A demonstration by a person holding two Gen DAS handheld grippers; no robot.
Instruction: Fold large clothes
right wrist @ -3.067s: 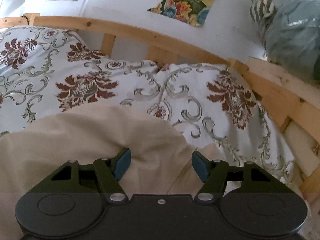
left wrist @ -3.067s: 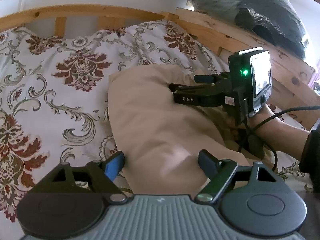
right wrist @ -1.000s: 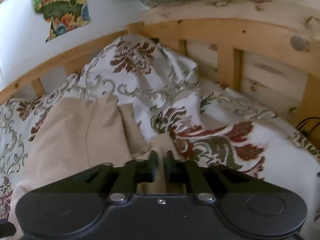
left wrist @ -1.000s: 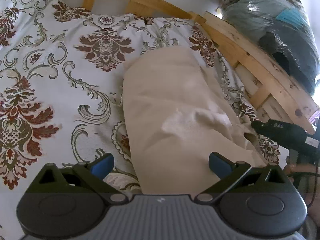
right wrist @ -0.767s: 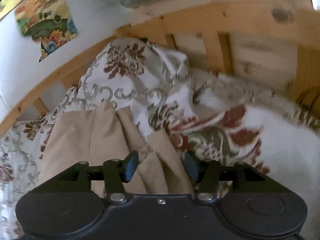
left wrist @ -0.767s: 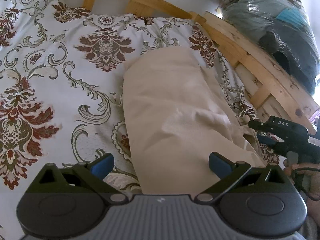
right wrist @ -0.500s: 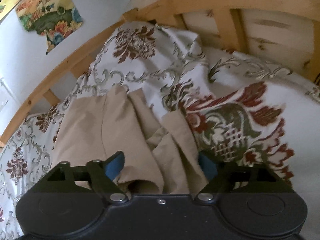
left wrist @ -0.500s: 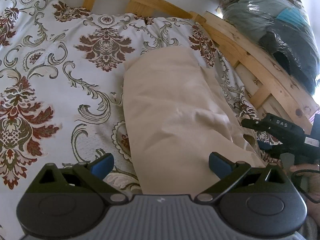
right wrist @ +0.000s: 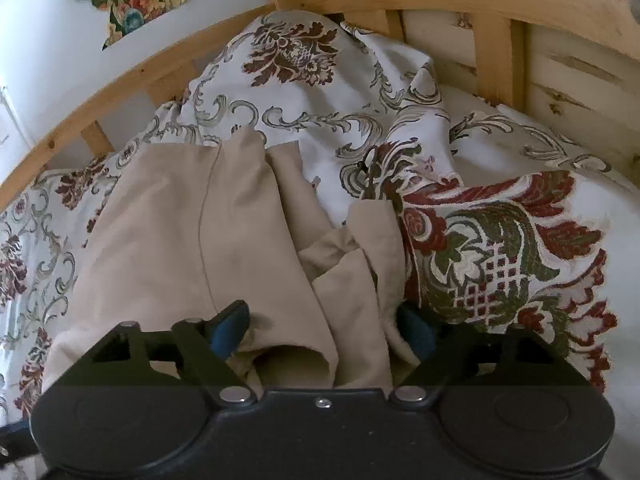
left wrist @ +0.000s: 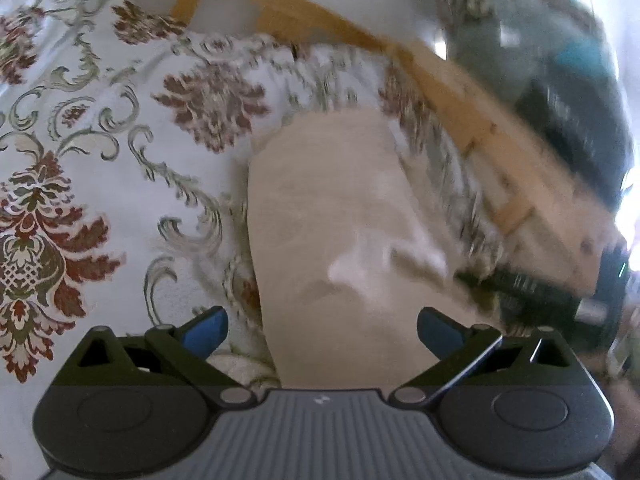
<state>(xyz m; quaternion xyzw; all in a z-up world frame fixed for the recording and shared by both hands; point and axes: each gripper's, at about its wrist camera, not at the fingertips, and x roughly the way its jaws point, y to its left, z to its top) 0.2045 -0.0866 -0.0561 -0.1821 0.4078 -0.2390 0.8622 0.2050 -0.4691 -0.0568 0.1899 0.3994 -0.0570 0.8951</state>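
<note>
Since the beige garment [right wrist: 160, 248] is soft and limp, it'll sag and bunch wherever you lift it, so take it by a doubled edge, not a single ply. It lies part-folded on the floral bedspread [right wrist: 500, 256], near the wooden bed frame [right wrist: 496, 4] on the right. Your right gripper [right wrist: 320, 328] has its jaws closing, rumpled near-end folds between them, pads not yet pressing. Left gripper [left wrist: 322, 326] is spread wide over the near end, gripping nothing.
</note>
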